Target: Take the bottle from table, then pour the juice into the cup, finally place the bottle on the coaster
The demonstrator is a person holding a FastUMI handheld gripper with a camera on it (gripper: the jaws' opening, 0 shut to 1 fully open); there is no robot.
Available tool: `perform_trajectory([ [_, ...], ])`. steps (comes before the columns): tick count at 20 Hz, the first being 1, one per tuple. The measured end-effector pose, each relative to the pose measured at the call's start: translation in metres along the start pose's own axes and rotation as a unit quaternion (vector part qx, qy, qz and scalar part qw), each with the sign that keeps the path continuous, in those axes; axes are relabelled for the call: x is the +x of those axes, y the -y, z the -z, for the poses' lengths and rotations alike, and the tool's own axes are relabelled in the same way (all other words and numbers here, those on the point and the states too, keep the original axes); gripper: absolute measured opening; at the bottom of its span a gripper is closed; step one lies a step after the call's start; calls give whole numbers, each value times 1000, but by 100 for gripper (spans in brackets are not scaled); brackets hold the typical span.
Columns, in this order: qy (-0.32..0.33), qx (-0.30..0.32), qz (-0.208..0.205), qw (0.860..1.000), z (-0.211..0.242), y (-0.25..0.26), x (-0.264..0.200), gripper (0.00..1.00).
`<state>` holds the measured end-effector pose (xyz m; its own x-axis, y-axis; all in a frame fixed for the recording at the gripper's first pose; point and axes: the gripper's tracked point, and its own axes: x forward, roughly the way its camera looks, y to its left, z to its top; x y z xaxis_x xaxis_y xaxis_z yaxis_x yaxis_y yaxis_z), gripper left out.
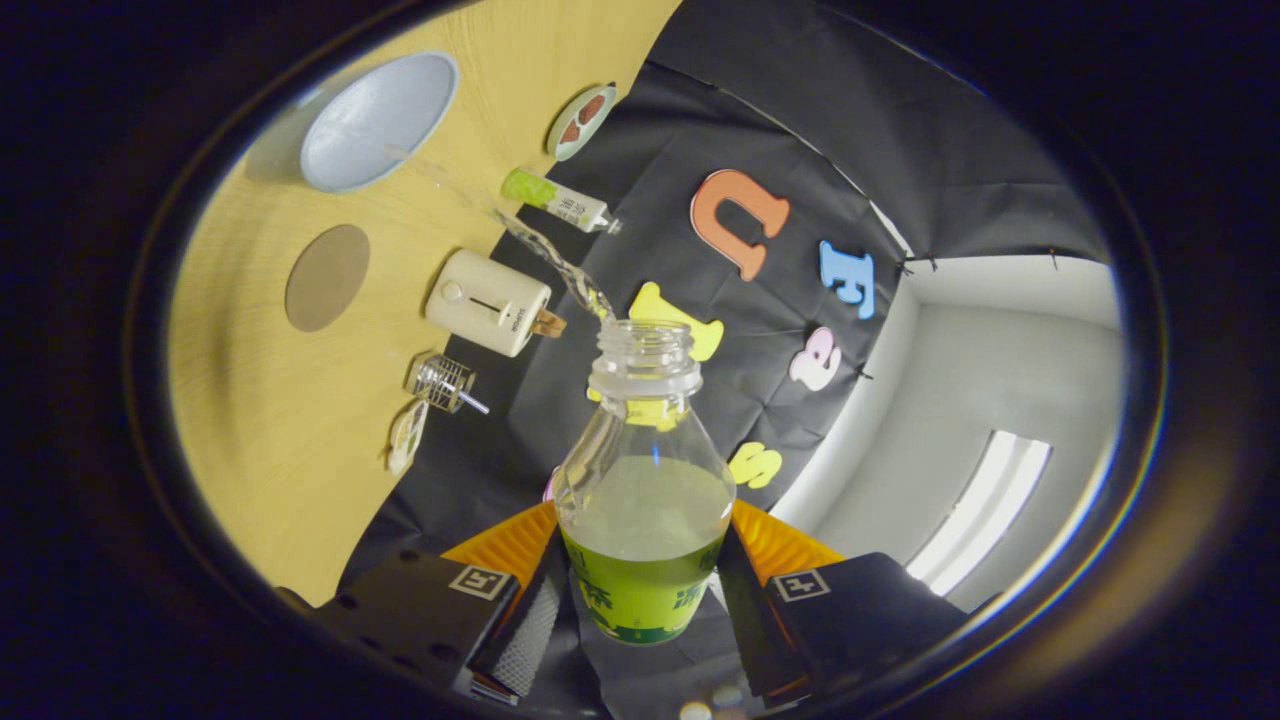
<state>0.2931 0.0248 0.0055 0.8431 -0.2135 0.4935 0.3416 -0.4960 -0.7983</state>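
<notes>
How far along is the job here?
Done: the bottle is off the table, clamped between both fingers. In hand: the pour, with a stream of juice leaving the uncapped mouth toward the cup. Left: finish pouring and set the bottle on the coaster.

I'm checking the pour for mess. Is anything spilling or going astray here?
The bottle, gripped between the fingers, is tipped, and a stream arcs from its mouth toward the pale bowl. No puddle shows on the table.
</notes>
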Motion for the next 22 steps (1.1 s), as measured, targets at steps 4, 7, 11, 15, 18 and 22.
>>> perform_trajectory([
  [4,8,-14,20,1000,-4,9,-1,80],
  [7,9,-21,34,999,-6,18,1,80],
  [11,17,-39,57,997,-10,31,2,80],
  [15,22,-52,76,996,-13,43,2,80],
  [18,23,-58,82,995,-13,48,1,80],
  [22,18,-66,89,994,-9,56,5,80],
])
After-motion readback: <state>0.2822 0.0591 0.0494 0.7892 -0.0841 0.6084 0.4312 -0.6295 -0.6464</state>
